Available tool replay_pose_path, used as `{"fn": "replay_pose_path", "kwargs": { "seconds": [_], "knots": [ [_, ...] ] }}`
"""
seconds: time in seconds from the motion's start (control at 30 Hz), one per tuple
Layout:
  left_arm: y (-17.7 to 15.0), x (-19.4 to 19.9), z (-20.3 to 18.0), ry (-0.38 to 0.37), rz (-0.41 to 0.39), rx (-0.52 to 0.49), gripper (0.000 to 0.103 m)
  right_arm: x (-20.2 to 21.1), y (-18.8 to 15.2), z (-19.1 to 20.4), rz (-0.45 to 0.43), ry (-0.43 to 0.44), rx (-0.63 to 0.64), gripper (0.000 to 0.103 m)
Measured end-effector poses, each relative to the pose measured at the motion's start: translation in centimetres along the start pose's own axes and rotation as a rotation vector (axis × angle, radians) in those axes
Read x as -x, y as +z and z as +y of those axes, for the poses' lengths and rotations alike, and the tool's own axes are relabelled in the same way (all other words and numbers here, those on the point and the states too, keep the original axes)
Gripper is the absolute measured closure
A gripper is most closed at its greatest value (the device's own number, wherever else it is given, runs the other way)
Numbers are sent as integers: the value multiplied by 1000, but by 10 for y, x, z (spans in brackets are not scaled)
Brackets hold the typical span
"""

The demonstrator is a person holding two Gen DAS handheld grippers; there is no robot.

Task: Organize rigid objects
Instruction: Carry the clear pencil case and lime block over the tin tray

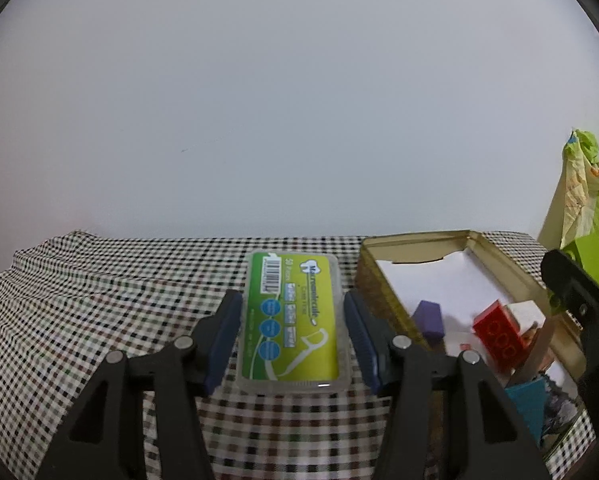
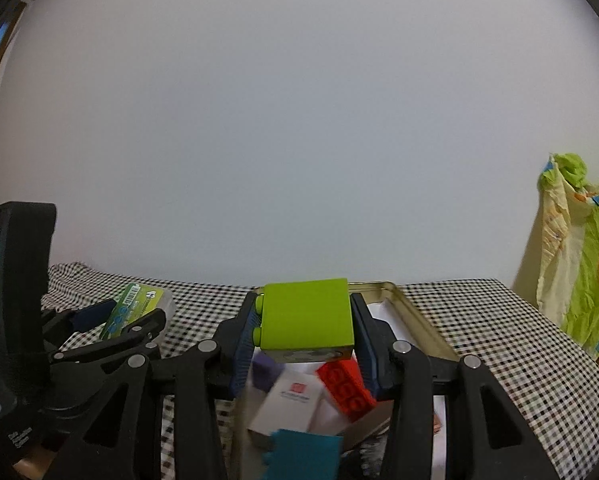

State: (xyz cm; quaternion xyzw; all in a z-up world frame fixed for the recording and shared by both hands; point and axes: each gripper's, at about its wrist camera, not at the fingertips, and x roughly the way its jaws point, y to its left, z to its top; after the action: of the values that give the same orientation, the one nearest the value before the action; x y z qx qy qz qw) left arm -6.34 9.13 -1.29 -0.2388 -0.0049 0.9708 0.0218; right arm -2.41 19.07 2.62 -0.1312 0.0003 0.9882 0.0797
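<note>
A clear floss-pick case with a green label lies on the checkered cloth between the pads of my left gripper; the pads stand just off its long sides, so the gripper is open. My right gripper is shut on a lime-green toy brick and holds it above the gold tin box. The tin holds a red brick, a purple block, a white box and a teal piece. The floss case also shows in the right wrist view.
The table wears a black-and-white checkered cloth against a plain white wall. A green and yellow patterned cloth hangs at the far right. The left gripper's body and its screen stand at the left of the right wrist view.
</note>
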Motion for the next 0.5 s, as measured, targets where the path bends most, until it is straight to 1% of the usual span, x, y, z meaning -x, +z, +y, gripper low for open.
{"fn": "replay_pose_path", "kwargs": {
  "seconds": [0.33,0.5],
  "knots": [
    [2,-3,-12,-2,-2,-7,50,-6,5,-28,6,-24,-48,56],
    [0,-3,-14,-7,4,-8,50,-22,0,-43,10,-20,-60,56]
  ]
}}
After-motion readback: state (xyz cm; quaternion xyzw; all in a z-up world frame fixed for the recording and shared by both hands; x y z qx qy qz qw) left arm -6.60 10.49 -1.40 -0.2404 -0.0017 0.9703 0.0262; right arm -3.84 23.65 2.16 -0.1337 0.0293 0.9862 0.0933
